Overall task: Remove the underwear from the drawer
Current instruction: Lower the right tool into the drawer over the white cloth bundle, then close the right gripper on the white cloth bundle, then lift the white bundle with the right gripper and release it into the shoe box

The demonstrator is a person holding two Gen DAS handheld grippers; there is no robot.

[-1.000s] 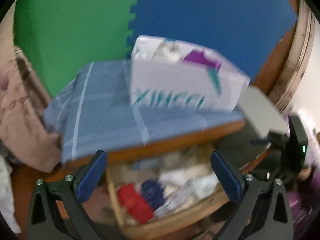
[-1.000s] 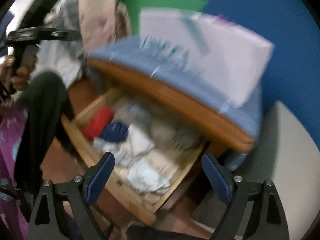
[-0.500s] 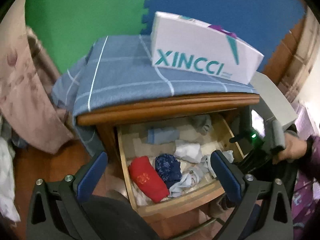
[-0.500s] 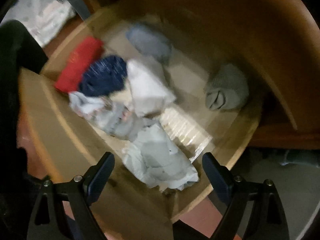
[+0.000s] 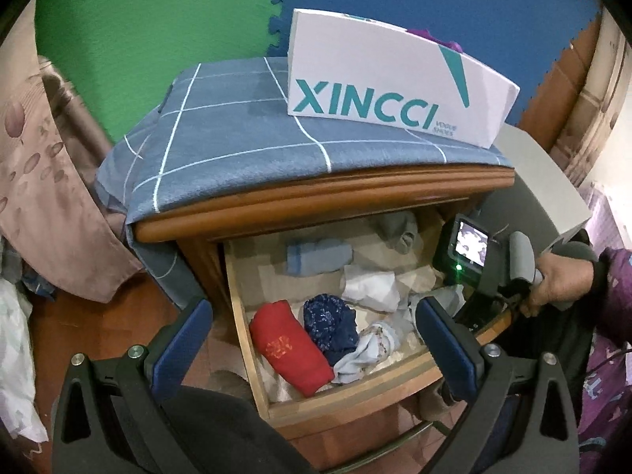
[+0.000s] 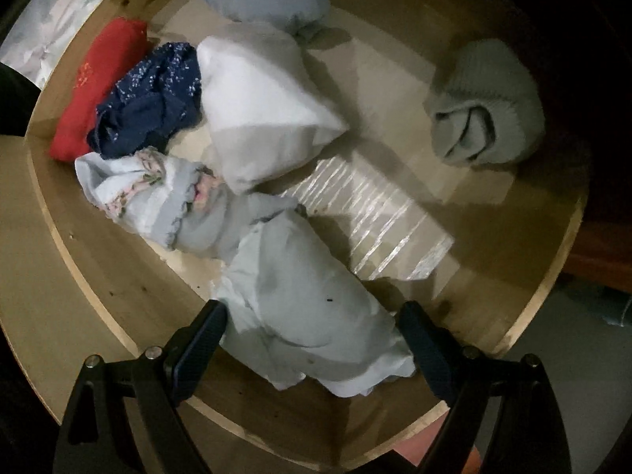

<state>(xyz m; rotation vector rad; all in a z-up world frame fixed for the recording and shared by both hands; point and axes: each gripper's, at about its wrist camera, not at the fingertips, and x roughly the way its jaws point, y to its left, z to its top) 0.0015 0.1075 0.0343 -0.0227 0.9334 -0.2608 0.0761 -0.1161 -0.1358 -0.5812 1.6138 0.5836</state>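
drawer [image 5: 355, 395]: pulled open, under wooden nightstand w/ blue checked cloth [image 5: 245, 138] + white shoe box [image 5: 395, 79] on top
underwear: pale blue piece [image 6: 308, 308] at near right of drawer, beside red [image 6: 102, 83], navy [image 6: 154, 98], white [image 6: 260, 106] ones
right gripper [image 6: 312, 339]: pointing down into drawer, fingers wide, straddling pale blue piece, not pressing it
left gripper [image 5: 312, 331]: above drawer front, fingers wide, empty

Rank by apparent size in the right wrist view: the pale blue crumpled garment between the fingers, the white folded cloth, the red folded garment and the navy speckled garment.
1. Pale blue crumpled garment, though it lies nearest the camera, which inflates it.
2. White folded cloth.
3. Red folded garment and navy speckled garment look alike; no ranking between them.
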